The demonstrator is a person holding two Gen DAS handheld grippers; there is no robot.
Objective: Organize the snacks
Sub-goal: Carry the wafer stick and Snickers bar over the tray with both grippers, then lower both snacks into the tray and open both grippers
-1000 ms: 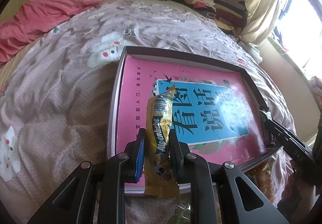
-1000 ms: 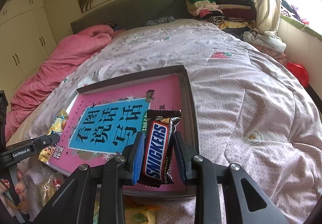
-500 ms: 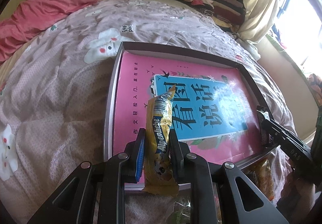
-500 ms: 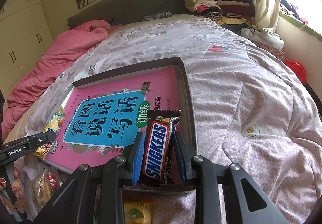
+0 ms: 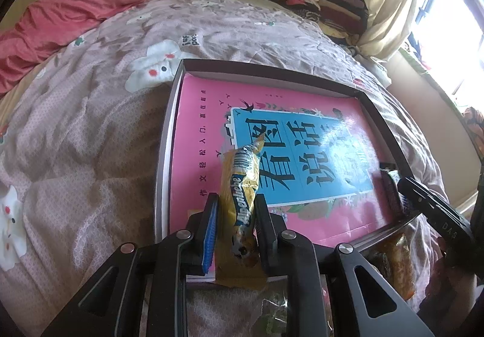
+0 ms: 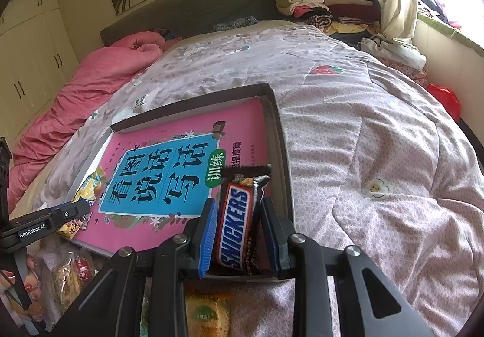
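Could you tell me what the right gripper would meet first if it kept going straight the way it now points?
Probably the pink book lying in the shallow box; the right gripper, shut on the Snickers bar, points over it, though depth is unclear.

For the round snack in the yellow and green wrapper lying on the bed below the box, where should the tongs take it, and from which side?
Judging by the right wrist view, the round snack lies flat on the quilt, just outside the near wall of the box. Its flat disc shape suggests coming from above and pinching across the middle. Both tongs are full now: the right holds the Snickers bar.
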